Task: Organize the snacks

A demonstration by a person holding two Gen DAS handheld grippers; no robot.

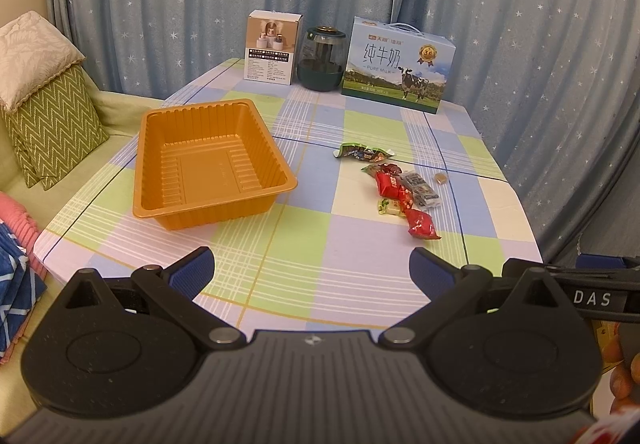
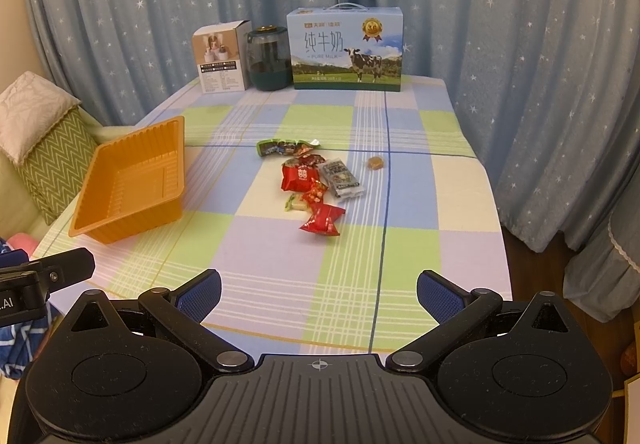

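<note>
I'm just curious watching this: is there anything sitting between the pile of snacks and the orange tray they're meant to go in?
Nothing visible. Only bare checked tablecloth lies between the snacks and the orange tray, which sits to their left with nothing in it.

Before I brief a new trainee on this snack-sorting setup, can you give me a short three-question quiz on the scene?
1. True or false: the orange tray already holds snacks.
2. Which snack lies nearest the grippers: A) green packet, B) red packet, C) brown candy?
3. Fill in: both the left gripper and right gripper are ____.

Key: 1 false, the tray is empty; 2 B; 3 open, holding nothing.
</note>
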